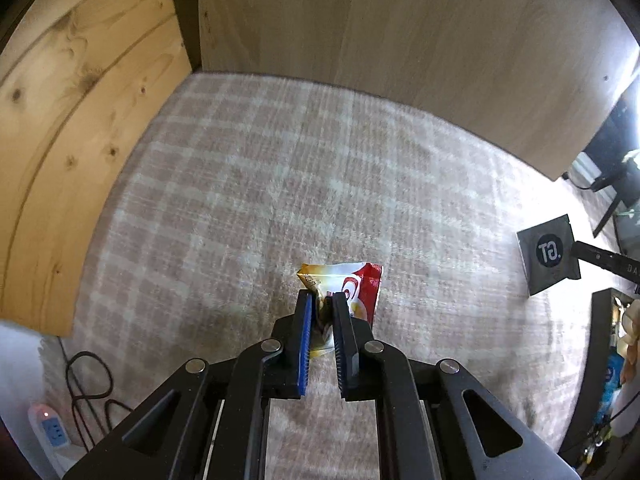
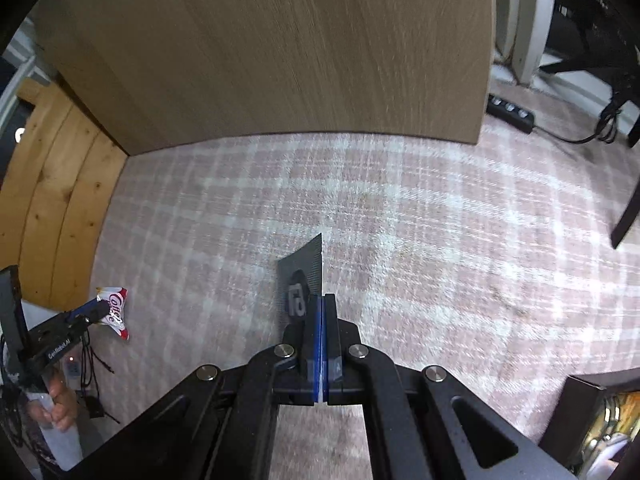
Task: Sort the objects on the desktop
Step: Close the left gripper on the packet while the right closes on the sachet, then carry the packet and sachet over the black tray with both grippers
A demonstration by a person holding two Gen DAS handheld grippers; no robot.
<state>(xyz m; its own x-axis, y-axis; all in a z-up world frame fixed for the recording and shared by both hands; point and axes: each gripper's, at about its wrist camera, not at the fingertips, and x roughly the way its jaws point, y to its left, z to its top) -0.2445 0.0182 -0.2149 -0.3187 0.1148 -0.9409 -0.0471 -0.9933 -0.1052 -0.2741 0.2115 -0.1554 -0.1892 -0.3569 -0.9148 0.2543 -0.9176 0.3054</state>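
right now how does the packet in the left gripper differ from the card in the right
The packet is white, red and gold, crinkled and puffy; the card is dark grey, flat and stiff, with a round logo. The left gripper pinches the packet's end; the right gripper clamps the card's corner. Both hang above the rug.

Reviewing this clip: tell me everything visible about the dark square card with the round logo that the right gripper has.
The dark grey square card looks thin, flat and stiff, with a finely ribbed surface and a black round logo bearing pale letters. The right gripper is shut on its lower edge, blue pads pinching it, so it is held edge-on above the pink checked carpet, one corner pointing away. In the left wrist view the same card shows its full face, lifted clear of the floor. Nothing else touches it.
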